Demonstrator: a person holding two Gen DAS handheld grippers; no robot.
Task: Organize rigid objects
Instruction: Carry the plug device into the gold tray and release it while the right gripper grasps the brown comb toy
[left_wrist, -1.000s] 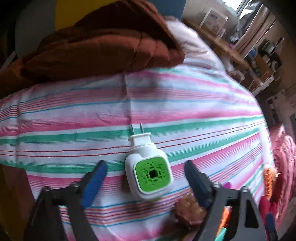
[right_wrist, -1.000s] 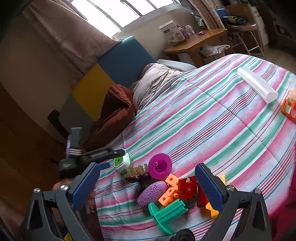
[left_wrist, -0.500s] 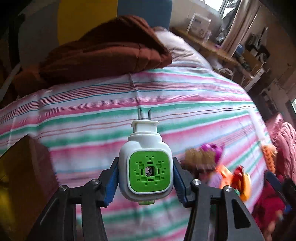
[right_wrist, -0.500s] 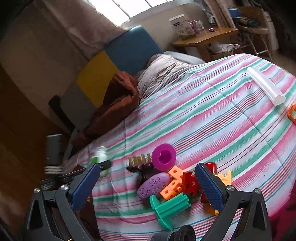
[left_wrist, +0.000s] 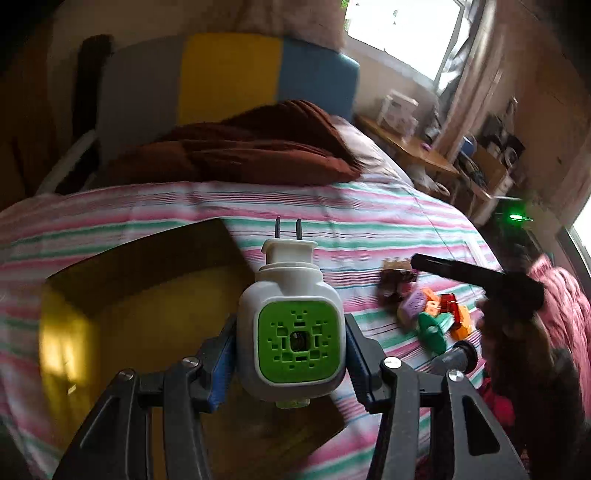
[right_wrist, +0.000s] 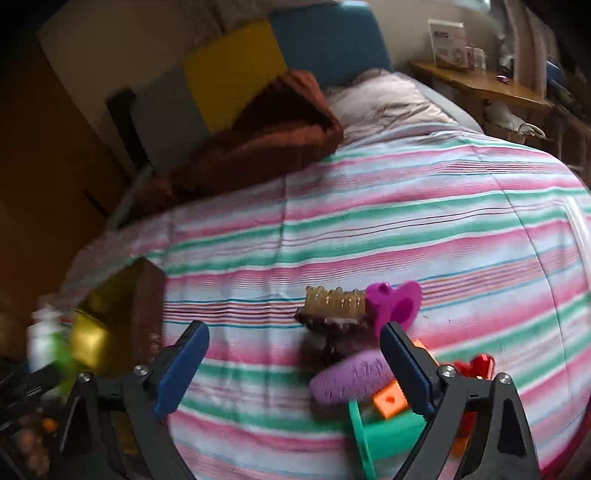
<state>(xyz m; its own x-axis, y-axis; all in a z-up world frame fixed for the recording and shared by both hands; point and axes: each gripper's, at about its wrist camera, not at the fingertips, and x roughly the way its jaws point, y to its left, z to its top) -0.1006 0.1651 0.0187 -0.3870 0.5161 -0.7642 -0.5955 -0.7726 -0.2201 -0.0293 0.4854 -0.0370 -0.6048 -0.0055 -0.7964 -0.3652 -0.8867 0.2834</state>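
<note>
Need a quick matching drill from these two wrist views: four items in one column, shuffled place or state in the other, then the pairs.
Items
1. plug-in device
2. brown box
3. right gripper
4. purple oval piece

Place or state
A. jaws closing, nothing between them
B. in the toy pile on the bedspread
C. clamped in the left gripper
D. open, at the bed's edge

Pairs: 1-C, 2-D, 3-A, 4-B

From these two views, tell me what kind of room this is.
Most likely a bedroom: a bed with a pink, green and white striped cover, a padded yellow and blue headboard, and a wooden bedside table.
</note>
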